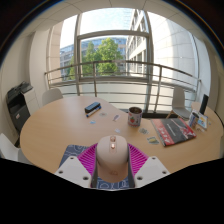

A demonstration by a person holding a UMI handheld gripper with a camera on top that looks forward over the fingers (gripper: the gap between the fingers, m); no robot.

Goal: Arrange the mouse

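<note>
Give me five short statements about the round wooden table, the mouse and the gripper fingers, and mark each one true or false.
1. The pale pinkish computer mouse sits between the gripper fingers' magenta pads. True.
2. A dark mug stands on the round wooden table, beyond the fingers. True.
3. The mouse lies far across the table beside the mug. False: it is between the fingers, near the table's closest edge.
4. The patterned blue mouse mat lies under the fingers and mouse. True.
5. The table is bare apart from the mouse. False: a mug, red magazines and a small dark flat object also lie on it.
</note>
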